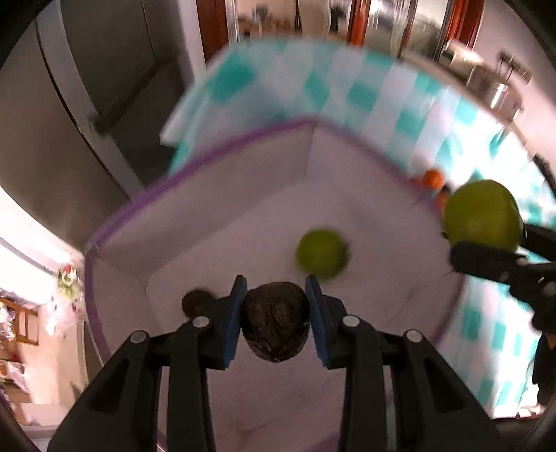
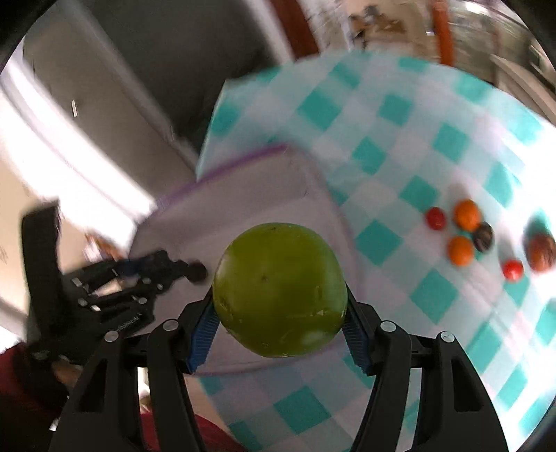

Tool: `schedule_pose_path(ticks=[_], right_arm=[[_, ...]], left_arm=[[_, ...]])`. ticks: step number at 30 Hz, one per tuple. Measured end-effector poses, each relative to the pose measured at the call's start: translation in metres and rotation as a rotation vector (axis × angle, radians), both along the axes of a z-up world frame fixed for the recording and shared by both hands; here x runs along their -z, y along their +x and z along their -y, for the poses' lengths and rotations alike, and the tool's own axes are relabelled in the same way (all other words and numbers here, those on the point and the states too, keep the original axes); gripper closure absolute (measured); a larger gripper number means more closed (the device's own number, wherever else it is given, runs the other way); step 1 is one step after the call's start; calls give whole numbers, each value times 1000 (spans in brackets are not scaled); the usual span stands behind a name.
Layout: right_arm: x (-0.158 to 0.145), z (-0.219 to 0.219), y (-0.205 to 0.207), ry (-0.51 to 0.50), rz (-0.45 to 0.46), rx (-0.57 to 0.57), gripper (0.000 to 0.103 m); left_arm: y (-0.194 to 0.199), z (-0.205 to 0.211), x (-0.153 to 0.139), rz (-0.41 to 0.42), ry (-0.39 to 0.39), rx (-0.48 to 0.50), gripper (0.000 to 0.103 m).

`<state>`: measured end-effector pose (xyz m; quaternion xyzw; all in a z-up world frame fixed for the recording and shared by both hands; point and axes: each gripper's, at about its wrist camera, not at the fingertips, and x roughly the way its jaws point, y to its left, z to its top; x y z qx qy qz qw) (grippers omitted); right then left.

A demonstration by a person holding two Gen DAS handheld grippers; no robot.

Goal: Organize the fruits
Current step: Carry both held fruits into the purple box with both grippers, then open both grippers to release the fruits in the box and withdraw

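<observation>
The setting is presenting as a home kitchen or dining area. A table is wearing a teal-and-white checked cloth, with small loose fruits lying on it and a white fabric bin with purple trim standing on it. Steel pots are sitting on a counter behind, wooden door frames are showing, and a tall grey cabinet is standing alongside.

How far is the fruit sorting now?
Done: a green fruit and a small dark fruit lie in the white box. In hand: the left gripper carries a dark wrinkled fruit, the right gripper a large green fruit. Left: oranges and red fruits on the checkered cloth.
</observation>
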<state>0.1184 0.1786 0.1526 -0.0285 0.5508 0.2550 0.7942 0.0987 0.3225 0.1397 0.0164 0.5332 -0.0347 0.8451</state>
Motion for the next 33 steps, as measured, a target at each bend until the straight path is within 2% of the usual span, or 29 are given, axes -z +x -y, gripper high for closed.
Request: schedule_pose_path(ticks=[2, 5, 10, 14, 20, 26, 30, 33], right_arm=[[20, -25, 4, -108, -51, -80, 40], [58, -55, 3, -252, -169, -182, 40], [88, -69, 9, -330, -267, -210, 41], [101, -66, 14, -369, -305, -193, 41], [95, -62, 15, -332, -294, -160, 41], [81, -61, 5, -281, -245, -160, 33], [56, -56, -12, -220, -147, -172, 32], [28, -41, -30, -168, -21, -170, 25]], left_arm=[[10, -2, 18, -83, 1, 45, 68], [18, 1, 41, -162, 19, 116, 68], [38, -3, 75, -277, 2, 122, 68], [47, 0, 90, -308, 26, 157, 68], [45, 4, 97, -323, 60, 163, 66], [40, 5, 90, -286, 118, 136, 50], [31, 5, 72, -210, 191, 102, 38], [10, 9, 45, -123, 248, 42, 29]])
